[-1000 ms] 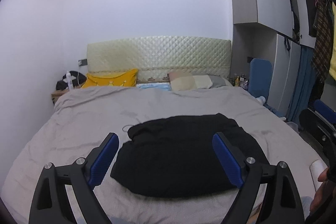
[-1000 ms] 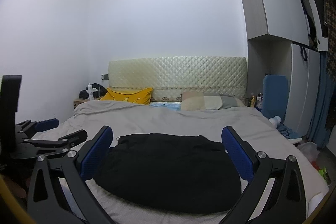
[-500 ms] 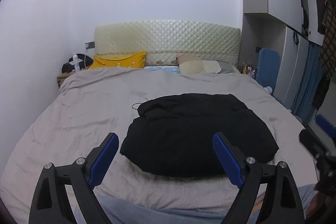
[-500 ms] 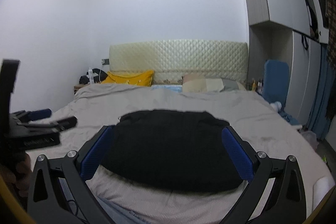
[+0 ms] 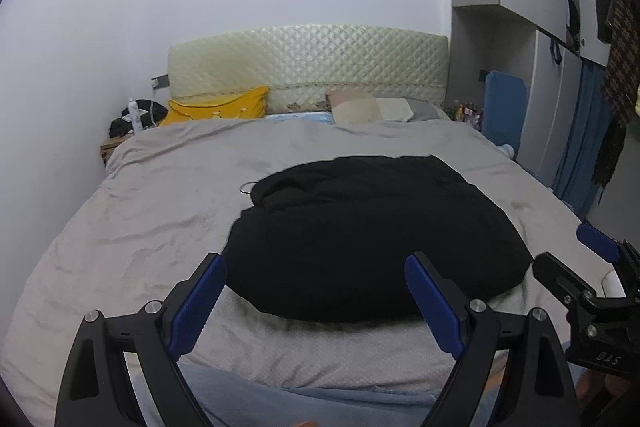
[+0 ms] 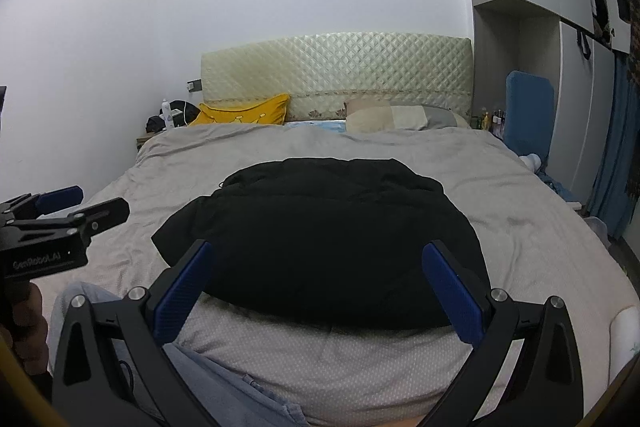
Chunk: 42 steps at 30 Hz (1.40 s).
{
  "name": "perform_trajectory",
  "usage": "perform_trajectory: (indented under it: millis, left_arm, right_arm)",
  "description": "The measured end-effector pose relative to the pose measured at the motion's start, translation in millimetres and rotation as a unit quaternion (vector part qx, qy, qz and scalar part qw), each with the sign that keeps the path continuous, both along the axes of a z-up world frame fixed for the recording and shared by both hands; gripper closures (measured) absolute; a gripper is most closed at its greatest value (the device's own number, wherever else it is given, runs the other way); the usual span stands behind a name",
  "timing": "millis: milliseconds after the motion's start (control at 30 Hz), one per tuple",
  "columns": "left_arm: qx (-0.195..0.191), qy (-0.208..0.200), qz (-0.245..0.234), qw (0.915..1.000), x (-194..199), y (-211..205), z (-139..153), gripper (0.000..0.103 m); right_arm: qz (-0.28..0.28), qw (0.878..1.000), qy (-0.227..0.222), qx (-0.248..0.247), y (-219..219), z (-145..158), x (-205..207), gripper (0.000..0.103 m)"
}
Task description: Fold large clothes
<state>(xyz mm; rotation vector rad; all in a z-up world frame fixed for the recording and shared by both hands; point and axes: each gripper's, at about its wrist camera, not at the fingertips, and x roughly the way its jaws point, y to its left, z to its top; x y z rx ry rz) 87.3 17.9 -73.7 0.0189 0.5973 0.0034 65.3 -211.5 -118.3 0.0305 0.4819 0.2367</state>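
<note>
- Left wrist view: the left tool (image 5: pixel 314 275) has its blue-padded jaws spread wide, nothing between them, hanging over the near edge of the bed (image 5: pixel 132 227). The black garment (image 5: pixel 372 235) lies in a rumpled heap on the grey bedspread, toward the foot of the bed and a bit right of centre, ahead of the pads and not touching them.
- Same view, right edge: the right tool (image 5: pixel 576 259) pokes in beside the garment.
- Further back there's a yellow pillow (image 5: pixel 218 107) and a beige one (image 5: pixel 360 109) against the quilted headboard (image 5: pixel 306 61).
- Right wrist view: the right tool (image 6: pixel 316 265) is also released, jaws wide, empty. The black garment (image 6: pixel 320 235) sits just ahead of it on the bed (image 6: pixel 540 227).
- Left edge of that view: the left tool (image 6: pixel 86 205) shows from the side, held by a hand (image 6: pixel 30 323), apart from the cloth.
</note>
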Motion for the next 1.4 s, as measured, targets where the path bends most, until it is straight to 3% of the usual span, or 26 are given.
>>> perform_trajectory:
  millis: [800, 1400]
  left_arm:
    - [-0.007, 0.036, -0.016, 0.9992, 16, -11, -21, 0.012]
    - [-0.013, 0.03, -0.01, 0.9994, 12, -7, -17, 0.012]
  right_arm:
    - [-0.054, 0.999, 0.004, -0.002, -15, -10, -8, 0.0]
    - [-0.042, 0.999, -0.001, 0.0, -9, -5, -12, 0.0]
